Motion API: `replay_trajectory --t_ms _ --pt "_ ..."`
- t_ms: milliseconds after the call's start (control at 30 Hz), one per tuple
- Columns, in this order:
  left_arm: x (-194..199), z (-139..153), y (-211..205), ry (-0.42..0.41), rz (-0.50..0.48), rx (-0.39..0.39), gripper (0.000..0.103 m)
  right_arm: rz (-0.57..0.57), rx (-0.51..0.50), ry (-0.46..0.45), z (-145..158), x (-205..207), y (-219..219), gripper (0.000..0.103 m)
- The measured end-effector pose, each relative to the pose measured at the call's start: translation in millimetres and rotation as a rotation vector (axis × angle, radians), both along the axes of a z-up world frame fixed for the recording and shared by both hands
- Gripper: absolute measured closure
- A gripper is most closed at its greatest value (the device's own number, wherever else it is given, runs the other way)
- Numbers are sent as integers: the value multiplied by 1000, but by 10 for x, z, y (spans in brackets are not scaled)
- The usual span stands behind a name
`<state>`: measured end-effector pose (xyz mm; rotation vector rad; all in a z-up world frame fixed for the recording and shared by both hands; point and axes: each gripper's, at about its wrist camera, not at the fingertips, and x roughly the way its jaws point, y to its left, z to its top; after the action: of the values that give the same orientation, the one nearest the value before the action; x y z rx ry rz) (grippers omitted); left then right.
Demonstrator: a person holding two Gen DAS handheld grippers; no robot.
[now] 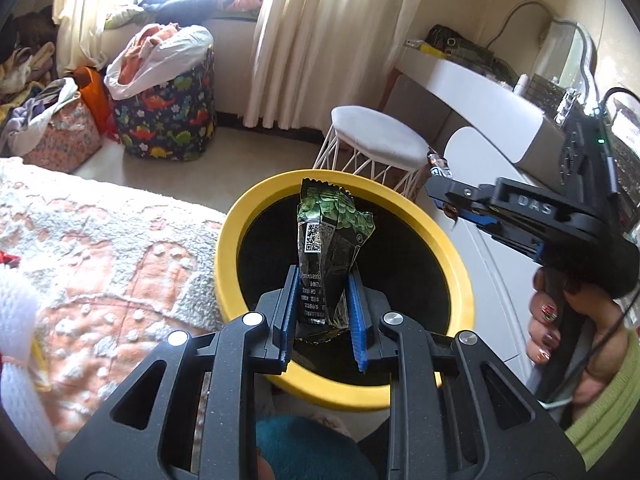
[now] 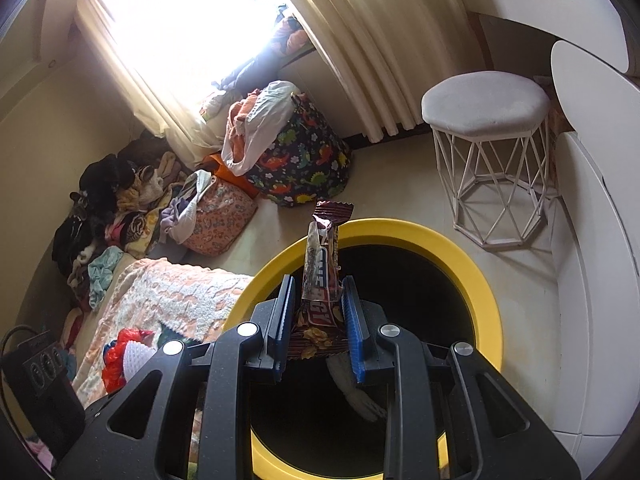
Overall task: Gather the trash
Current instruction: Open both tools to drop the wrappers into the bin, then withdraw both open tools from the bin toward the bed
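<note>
My left gripper (image 1: 322, 312) is shut on a crumpled black and green snack wrapper (image 1: 330, 236) and holds it upright over the black opening of a yellow-rimmed trash bin (image 1: 460, 280). My right gripper (image 2: 316, 324) is shut on a brown candy bar wrapper (image 2: 322, 272) and holds it over the same bin (image 2: 480, 292). The right gripper also shows in the left wrist view (image 1: 440, 176), beyond the bin's right rim, held by a hand. Something pale lies inside the bin (image 2: 352, 384).
A bed with a peach and white blanket (image 1: 100, 260) lies left of the bin. A white wire stool (image 2: 488, 152) stands behind it, a white desk (image 1: 472, 92) to the right. A dinosaur-print laundry bag (image 1: 168, 116) and clothes piles sit by the curtains.
</note>
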<state>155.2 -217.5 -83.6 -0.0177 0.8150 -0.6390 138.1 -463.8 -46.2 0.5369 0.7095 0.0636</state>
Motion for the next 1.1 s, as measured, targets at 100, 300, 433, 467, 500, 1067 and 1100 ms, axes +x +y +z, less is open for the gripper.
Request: replay_trajectory --t_ms 100,300,433,467,500,1067,1100 --pt "73 -68 -67 27 -2 11 86 -1 7 19 -48 24 -11 78" --pt "136 -131 -164 18 -1 22 64 -25 20 24 -59 15 -71 56" --pt "98 -85 -165 -18 6 1 27 -58 34 16 -66 -7 -159 46" --pt "89 -66 -162 -32 8 -3 23 -68 36 11 -59 -19 -178 44" --pt "67 -39 -156 -51 13 -11 17 -75 38 5 -51 -30 -192 40" --pt "28 235 35 -114 98 -74 11 -99 -30 -26 64 -65 -162 21" --pt "30 252 73 -116 110 -78 11 -94 -34 -28 72 -64 -145 21"
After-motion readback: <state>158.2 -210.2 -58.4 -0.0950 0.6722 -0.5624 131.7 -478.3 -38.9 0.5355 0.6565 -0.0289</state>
